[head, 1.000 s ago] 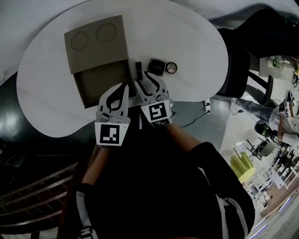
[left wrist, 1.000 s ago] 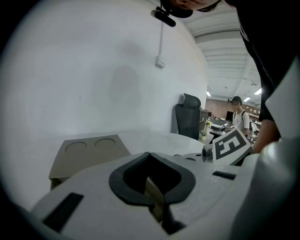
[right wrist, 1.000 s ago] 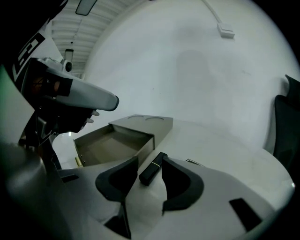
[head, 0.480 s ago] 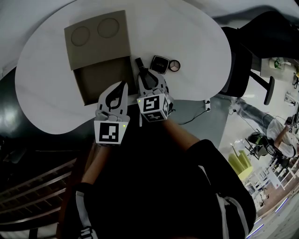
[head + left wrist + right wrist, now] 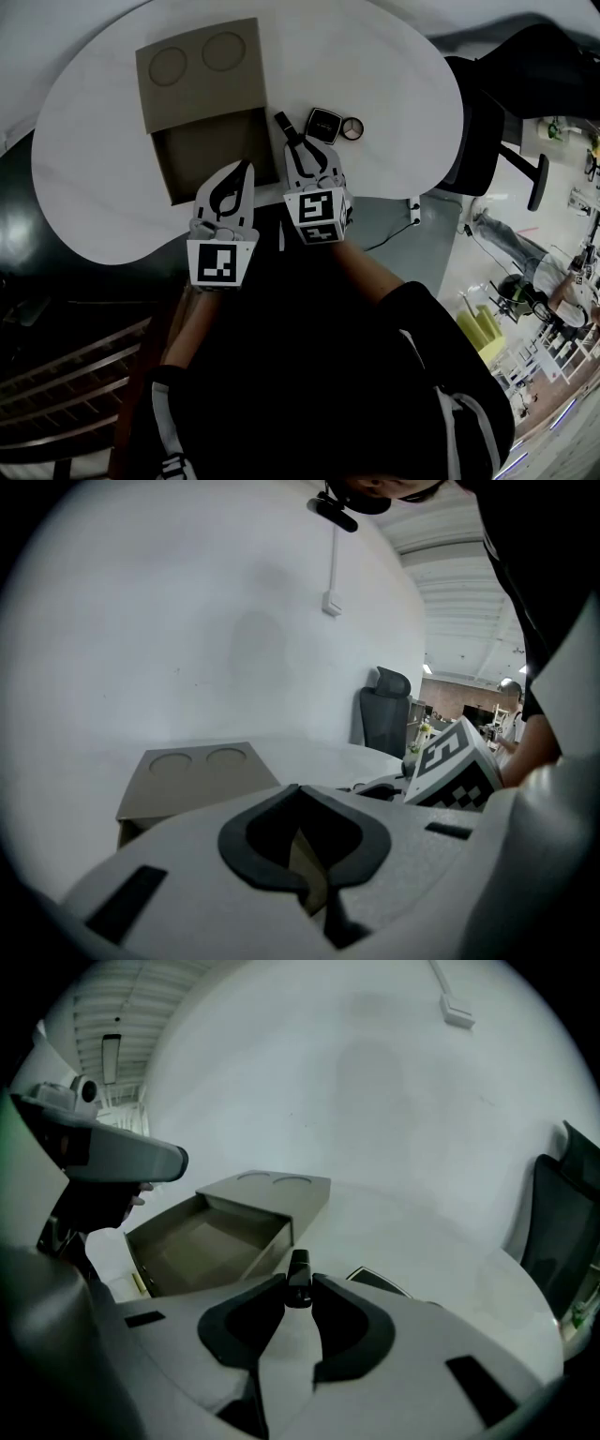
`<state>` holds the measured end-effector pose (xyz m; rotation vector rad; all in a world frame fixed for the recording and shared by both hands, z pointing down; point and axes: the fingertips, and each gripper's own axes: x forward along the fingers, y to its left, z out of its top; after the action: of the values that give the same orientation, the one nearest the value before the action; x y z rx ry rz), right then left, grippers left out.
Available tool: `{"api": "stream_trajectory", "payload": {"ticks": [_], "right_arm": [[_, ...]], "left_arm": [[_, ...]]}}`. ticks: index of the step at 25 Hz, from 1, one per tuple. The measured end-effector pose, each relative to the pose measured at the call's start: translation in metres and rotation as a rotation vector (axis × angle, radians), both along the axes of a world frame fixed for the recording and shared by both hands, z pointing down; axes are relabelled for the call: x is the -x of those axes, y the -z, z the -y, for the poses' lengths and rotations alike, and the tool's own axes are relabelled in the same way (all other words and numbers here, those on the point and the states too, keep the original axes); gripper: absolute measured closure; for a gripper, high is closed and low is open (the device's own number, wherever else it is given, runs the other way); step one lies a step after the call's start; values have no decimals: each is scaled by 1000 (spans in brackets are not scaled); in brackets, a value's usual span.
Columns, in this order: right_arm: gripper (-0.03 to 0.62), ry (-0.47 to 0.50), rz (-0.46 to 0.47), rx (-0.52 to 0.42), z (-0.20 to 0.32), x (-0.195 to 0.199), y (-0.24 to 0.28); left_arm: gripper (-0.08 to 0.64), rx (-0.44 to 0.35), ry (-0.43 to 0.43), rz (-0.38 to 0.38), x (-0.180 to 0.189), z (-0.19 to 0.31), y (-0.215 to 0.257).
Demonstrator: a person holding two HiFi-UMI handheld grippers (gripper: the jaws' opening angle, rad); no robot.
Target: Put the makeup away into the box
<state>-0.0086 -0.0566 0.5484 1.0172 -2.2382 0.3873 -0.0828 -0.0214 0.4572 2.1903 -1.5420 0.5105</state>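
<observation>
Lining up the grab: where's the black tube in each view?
Head view: tube upper centre, just right of the box.
Left gripper view: not visible.
Right gripper view: tube lower centre, right of the box's open tray.
Shared landmark: the box.

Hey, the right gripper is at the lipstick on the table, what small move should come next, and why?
Probably a short lift straight up. The right gripper has just been closing its jaws, and they now seem to touch both sides of the lipstick, which stands on the table beside the open box. It needs to clear the box wall.
</observation>
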Motion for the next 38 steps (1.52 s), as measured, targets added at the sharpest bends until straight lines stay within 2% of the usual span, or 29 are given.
{"api": "stream_trajectory", "payload": {"ticks": [13, 18, 23, 27, 31, 38], "right_arm": [[488, 7, 78, -98, -4, 11, 61], [488, 41, 105, -131, -8, 24, 83], [488, 111, 121, -191, -13, 49, 106], [488, 140, 127, -135, -20, 72, 111], [488, 217, 128, -175, -18, 102, 108], [488, 296, 164, -133, -26, 154, 91]], "left_arm": [[552, -41, 45, -1, 20, -10, 15], [552, -57, 71, 4, 33, -15, 21], [552, -85, 113, 11, 51, -22, 29], [552, -88, 154, 20, 67, -26, 33], [552, -89, 210, 26, 88, -30, 34], [552, -67, 287, 31, 122, -41, 29]]}}
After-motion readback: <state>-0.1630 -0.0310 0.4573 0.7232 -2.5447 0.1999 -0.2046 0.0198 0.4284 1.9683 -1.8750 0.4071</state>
